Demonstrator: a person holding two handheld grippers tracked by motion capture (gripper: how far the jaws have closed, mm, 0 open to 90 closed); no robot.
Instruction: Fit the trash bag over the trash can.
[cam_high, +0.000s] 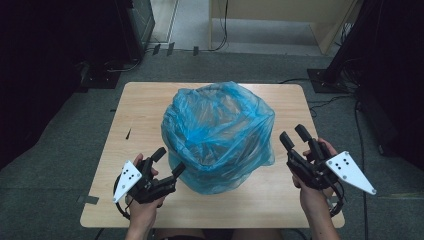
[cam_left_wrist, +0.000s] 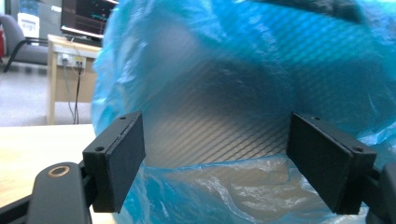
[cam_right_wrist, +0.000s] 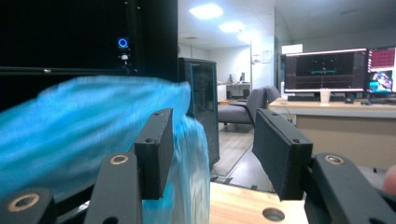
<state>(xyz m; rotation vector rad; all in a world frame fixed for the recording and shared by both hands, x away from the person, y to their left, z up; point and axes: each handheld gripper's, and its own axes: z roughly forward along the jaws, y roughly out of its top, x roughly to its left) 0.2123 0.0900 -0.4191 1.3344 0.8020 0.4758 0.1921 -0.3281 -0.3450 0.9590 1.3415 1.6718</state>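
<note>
A blue plastic bag (cam_high: 220, 132) covers a dark bin in the middle of the wooden table (cam_high: 140, 110), its film draped over the rim and down the sides. My left gripper (cam_high: 169, 162) is open at the bin's lower left, its jaws close to the bag without pressing on it. In the left gripper view the bag (cam_left_wrist: 224, 84) looms just beyond the wide-spread pads (cam_left_wrist: 123, 154). My right gripper (cam_high: 294, 134) is open to the right of the bin, clear of the film. In the right gripper view the bag (cam_right_wrist: 79, 126) lies left of the jaws, with nothing between them.
The table's front strip (cam_high: 225, 210) lies between the two hands. Around the table there is grey carpet with cables and a black stand (cam_high: 330, 80) at the back right. A desk with monitors (cam_right_wrist: 336, 70) stands far off in the right gripper view.
</note>
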